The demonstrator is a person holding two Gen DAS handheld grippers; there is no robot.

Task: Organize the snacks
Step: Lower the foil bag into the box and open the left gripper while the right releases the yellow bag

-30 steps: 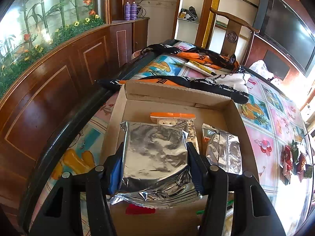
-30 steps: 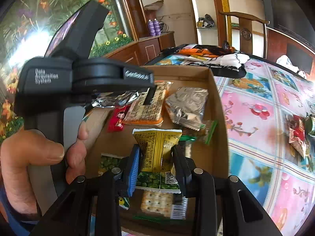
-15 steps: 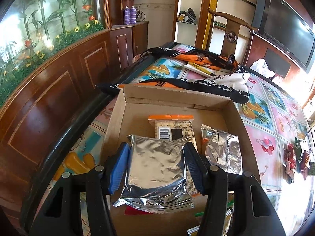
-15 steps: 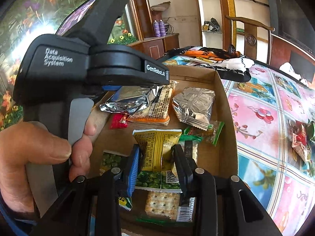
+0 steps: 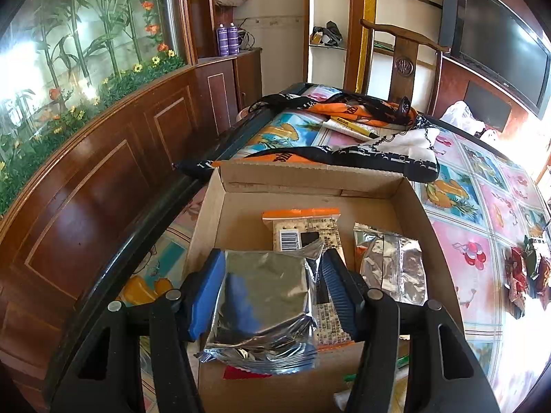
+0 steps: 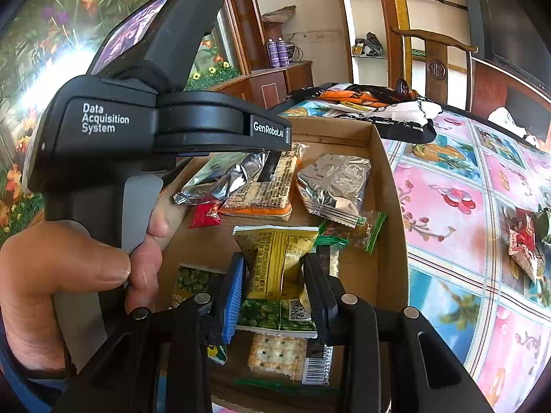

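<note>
Left wrist view: left gripper (image 5: 272, 287) pinches a silver foil packet (image 5: 263, 304) over the cardboard box (image 5: 310, 179), no print readable on it; under it a cracker pack (image 5: 303, 230) with barcode and orange end, second foil pouch (image 5: 391, 268) to its right. Versus a second ago the packet sits lower, uncovering the barcode. Right wrist view: right gripper (image 6: 275, 287) clamps a yellow snack packet (image 6: 275, 261), text too small to read, above a green pea packet (image 6: 275, 315) and crackers (image 6: 275, 354) in the box. Left tool body reads "Data Acquisition System", "GenRobot.AI", a hand (image 6: 69, 285) gripping it. Right grip looks unchanged.
</note>
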